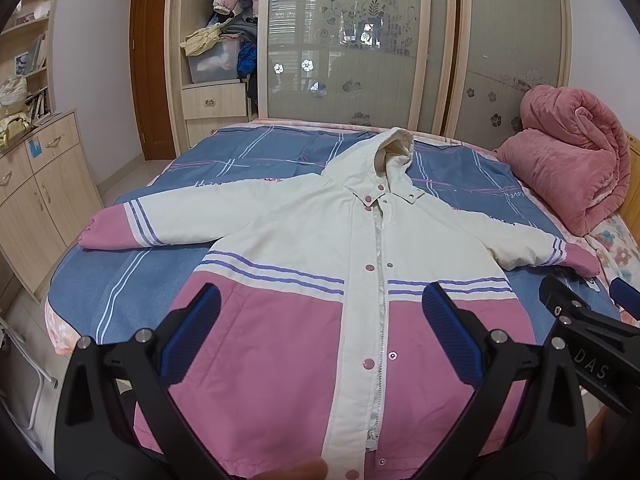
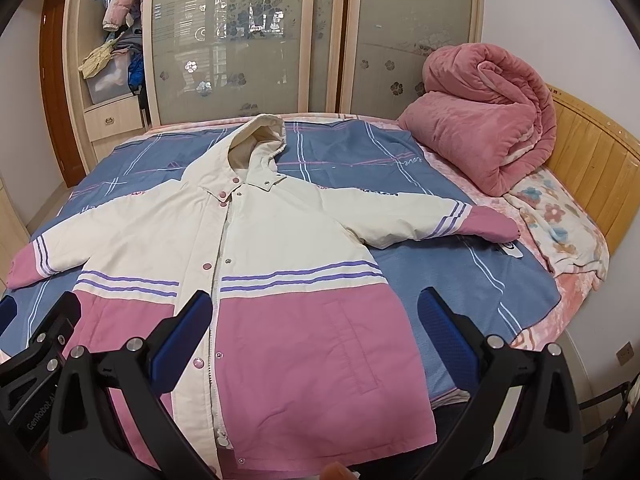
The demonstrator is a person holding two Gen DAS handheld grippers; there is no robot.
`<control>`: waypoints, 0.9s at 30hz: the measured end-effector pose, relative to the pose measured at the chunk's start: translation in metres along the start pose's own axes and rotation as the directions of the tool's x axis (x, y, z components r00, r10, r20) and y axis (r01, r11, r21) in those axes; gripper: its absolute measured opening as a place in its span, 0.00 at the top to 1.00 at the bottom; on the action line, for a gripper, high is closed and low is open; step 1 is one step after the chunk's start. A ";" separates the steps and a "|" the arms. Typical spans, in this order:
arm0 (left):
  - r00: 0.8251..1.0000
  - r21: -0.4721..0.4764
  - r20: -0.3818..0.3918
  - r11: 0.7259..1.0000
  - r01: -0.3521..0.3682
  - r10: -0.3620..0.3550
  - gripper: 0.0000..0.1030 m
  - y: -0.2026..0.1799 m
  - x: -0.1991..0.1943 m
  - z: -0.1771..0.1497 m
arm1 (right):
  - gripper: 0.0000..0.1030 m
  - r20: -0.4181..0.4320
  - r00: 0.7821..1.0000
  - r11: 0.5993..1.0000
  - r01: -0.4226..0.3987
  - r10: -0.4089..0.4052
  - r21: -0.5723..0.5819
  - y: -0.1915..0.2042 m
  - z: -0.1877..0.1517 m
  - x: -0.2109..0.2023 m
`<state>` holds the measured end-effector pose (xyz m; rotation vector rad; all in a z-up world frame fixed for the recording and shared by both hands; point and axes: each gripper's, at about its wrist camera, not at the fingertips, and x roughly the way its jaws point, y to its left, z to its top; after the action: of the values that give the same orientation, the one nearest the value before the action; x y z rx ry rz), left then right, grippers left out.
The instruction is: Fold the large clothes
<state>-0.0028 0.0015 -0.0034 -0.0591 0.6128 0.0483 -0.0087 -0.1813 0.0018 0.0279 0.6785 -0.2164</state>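
Note:
A cream and pink hooded jacket [image 1: 320, 264] lies flat, front up, on the bed, with both sleeves spread out and the hood toward the wardrobe. It also shows in the right wrist view [image 2: 280, 280]. My left gripper [image 1: 320, 300] is open and empty, held above the jacket's pink lower half near the hem. My right gripper [image 2: 316, 304] is open and empty, above the jacket's right lower half. The right gripper also shows at the edge of the left wrist view [image 1: 580, 308], and the left gripper at the left edge of the right wrist view [image 2: 40, 320].
The jacket lies on a blue plaid bedspread [image 1: 248, 156]. A rolled pink quilt [image 2: 480, 120] sits at the bed's far right by a wooden headboard [image 2: 592, 152]. A wardrobe with glass sliding doors [image 1: 344, 40] stands behind the bed. A wooden cabinet [image 1: 40, 200] stands left.

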 end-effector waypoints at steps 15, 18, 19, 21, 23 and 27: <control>1.000 0.002 -0.011 1.000 -0.002 0.002 0.02 0.003 0.008 -0.006 | 0.01 -0.010 1.000 1.000 -0.002 0.002 -0.004 0.002 -0.001 0.008; 1.000 0.003 -0.015 1.000 -0.004 0.004 0.02 0.002 0.011 -0.007 | 0.01 -0.014 1.000 1.000 -0.002 0.002 -0.003 0.002 0.000 0.009; 1.000 0.004 -0.017 1.000 -0.004 0.004 0.02 0.002 0.011 -0.007 | 0.01 -0.016 1.000 1.000 -0.002 0.002 -0.003 0.002 0.000 0.010; 1.000 0.005 -0.021 1.000 -0.005 0.005 0.02 0.000 0.012 -0.006 | 0.01 -0.019 1.000 1.000 -0.003 0.003 -0.003 0.003 0.000 0.012; 1.000 0.006 -0.025 1.000 -0.005 0.006 0.02 0.000 0.014 -0.006 | 0.01 -0.021 1.000 1.000 -0.003 0.003 -0.003 0.003 0.001 0.014; 0.999 0.002 -0.033 1.000 -0.007 0.007 0.02 0.000 0.018 -0.005 | 0.01 -0.026 1.000 1.000 -0.001 0.001 -0.005 0.003 0.001 0.019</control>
<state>0.0089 0.0017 -0.0176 -0.0559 0.6463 0.0539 0.0070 -0.1820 -0.0096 0.0261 0.7047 -0.2134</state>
